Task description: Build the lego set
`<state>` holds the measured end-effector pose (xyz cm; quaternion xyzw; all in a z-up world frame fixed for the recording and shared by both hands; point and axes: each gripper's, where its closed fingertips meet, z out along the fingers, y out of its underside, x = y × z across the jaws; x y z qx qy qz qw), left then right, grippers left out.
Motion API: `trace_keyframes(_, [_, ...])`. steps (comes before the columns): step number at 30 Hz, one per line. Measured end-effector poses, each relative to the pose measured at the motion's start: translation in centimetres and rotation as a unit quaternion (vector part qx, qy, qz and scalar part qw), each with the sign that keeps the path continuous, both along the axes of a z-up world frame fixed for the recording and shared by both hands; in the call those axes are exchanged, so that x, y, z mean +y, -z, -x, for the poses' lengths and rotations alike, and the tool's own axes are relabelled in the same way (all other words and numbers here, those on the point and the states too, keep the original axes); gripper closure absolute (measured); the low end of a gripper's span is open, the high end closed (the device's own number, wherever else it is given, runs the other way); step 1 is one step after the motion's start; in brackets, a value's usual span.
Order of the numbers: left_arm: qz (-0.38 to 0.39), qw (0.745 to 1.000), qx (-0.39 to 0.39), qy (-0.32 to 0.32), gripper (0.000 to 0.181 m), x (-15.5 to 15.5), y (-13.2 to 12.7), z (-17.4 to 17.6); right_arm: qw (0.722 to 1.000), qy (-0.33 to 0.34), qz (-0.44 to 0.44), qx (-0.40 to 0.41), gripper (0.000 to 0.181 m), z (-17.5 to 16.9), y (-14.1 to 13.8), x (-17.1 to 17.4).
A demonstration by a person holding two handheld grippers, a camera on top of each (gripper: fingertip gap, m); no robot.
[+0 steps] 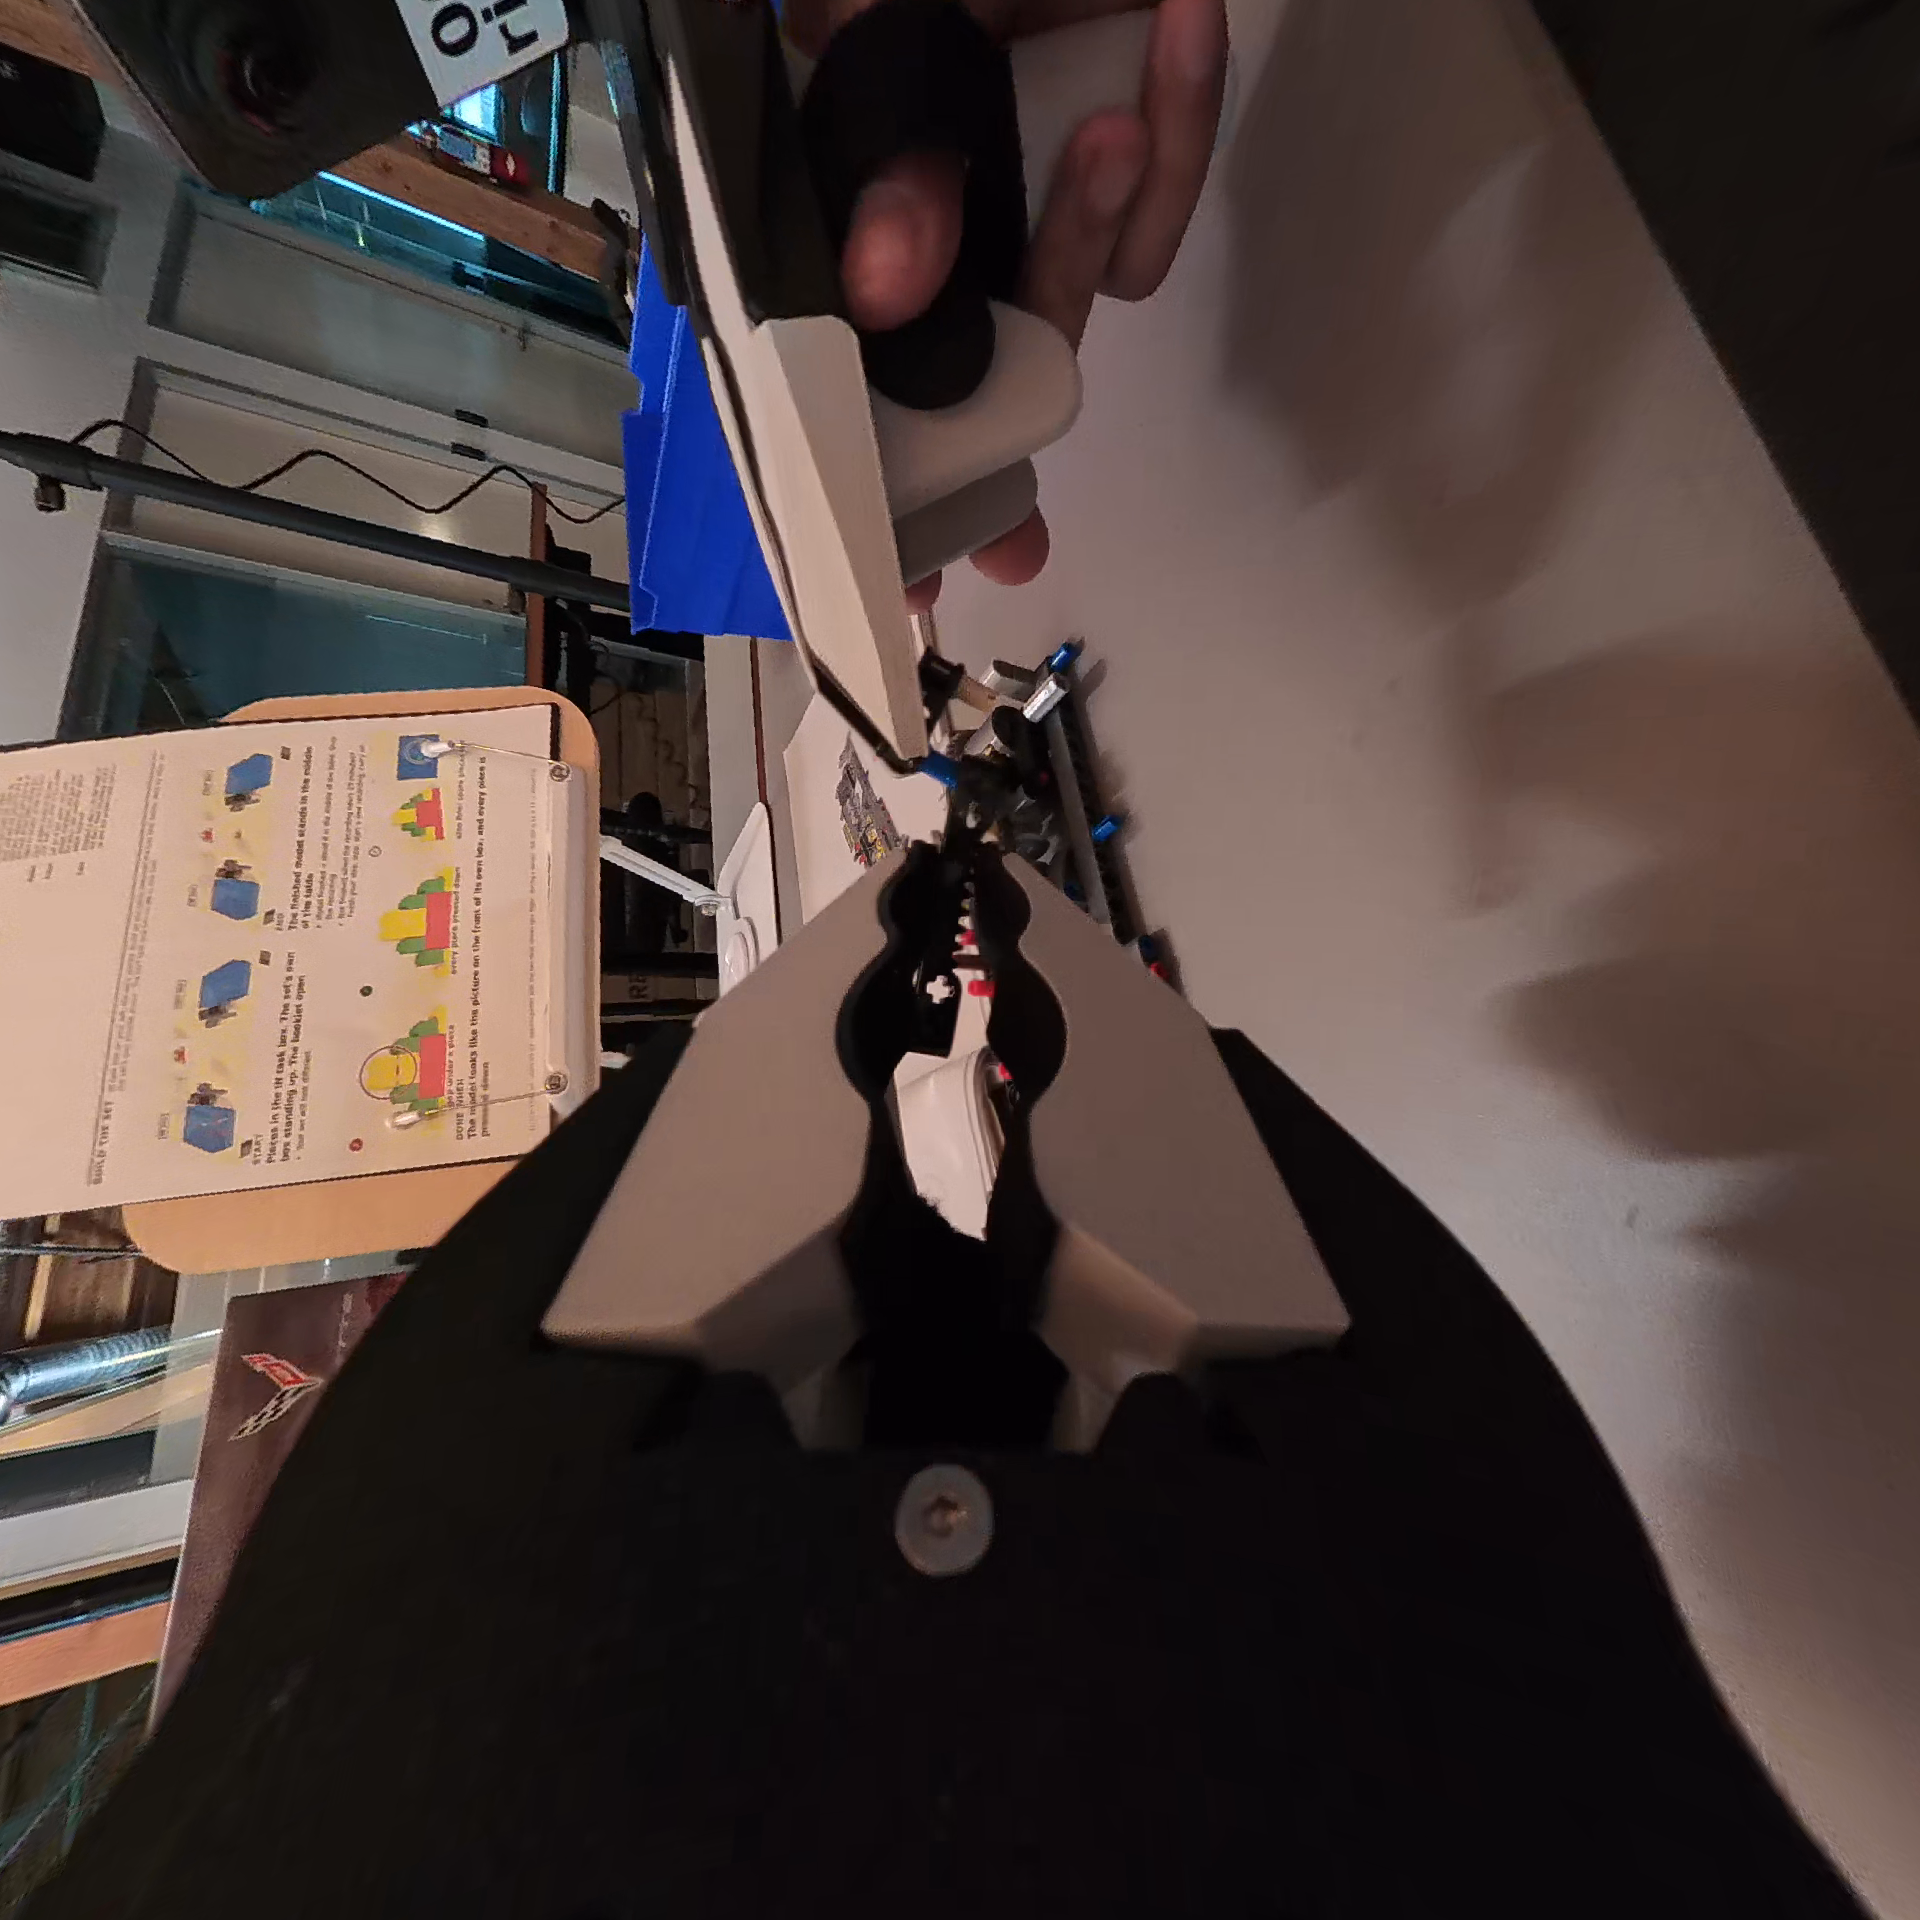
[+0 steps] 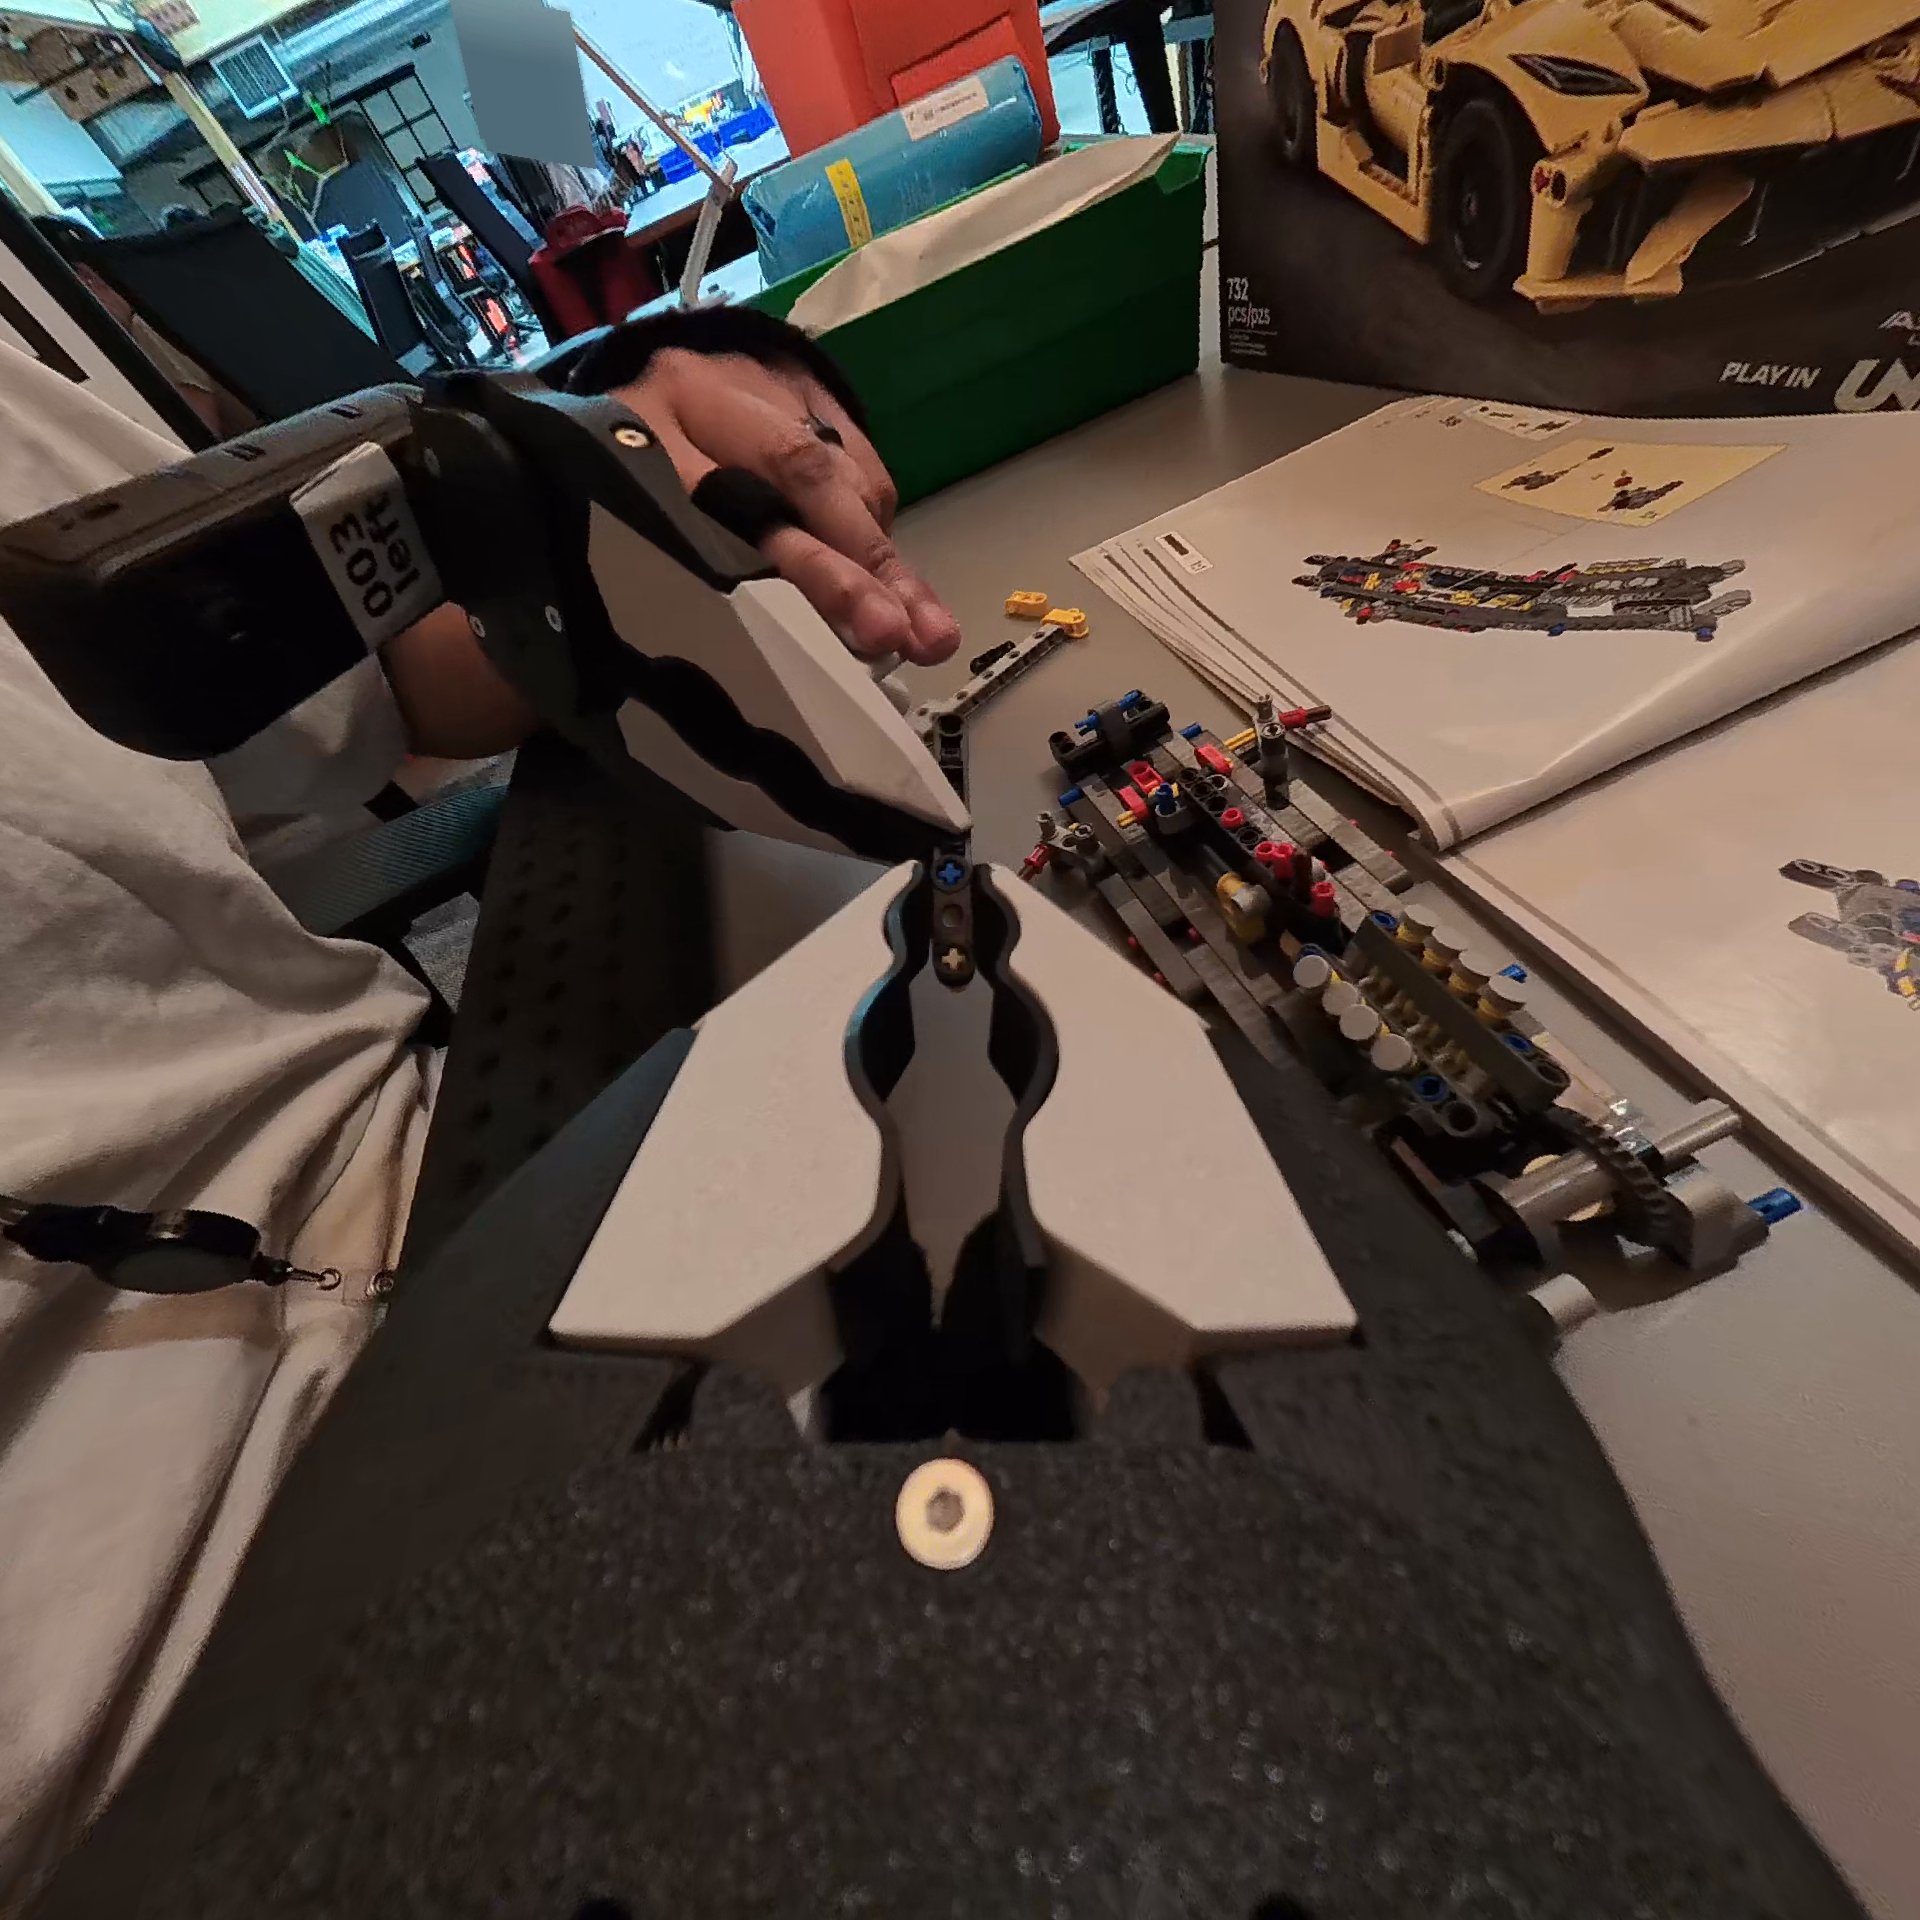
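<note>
In the left wrist view the left gripper (image 1: 951, 862) has its fingers drawn together on a small black toothed piece (image 1: 961, 914), though blur makes the piece hard to name. The right gripper (image 1: 914, 764) reaches in from above, its tip meeting that spot. The chassis (image 1: 1081, 821) lies on the table (image 1: 1455, 935) just behind.

In the right wrist view the right gripper (image 2: 951, 883) is clamped on a short dark beam (image 2: 951, 925) with a blue pin; the left gripper (image 2: 961, 821) touches its top end. The chassis (image 2: 1351, 977) sits just beside, the instruction booklet (image 2: 1455, 623) beyond.

The step appears to be joining two small parts in mid-air. Keep the beam square, press along the pin's axis, avoid twisting. The actual joint is hidden behind the fingertips.
</note>
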<state>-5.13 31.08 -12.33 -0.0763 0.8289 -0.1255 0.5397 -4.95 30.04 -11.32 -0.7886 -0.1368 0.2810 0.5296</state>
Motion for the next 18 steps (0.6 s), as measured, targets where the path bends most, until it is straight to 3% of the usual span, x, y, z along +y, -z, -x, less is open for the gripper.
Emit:
trace_keyframes(10, [-0.029, 1.0, 0.0, -0.007, 0.176, 0.1, 0.7, -0.2, 0.998, 0.005, -0.013, -0.063, 0.175, -0.1, 0.9, 0.0])
trace_keyframes(14, [-0.014, 1.0, 0.001, -0.01, 0.176, 0.1, 0.4, -0.3, 0.99, 0.008, -0.056, -0.131, 0.174, -0.2, 0.7, 0.1])
trace_keyframes(18, [-0.015, 1.0, -0.003, -0.01, 0.176, 0.1, 0.4, -0.3, 0.996, 0.005, -0.041, -0.084, 0.174, -0.2, 0.7, 0.1])
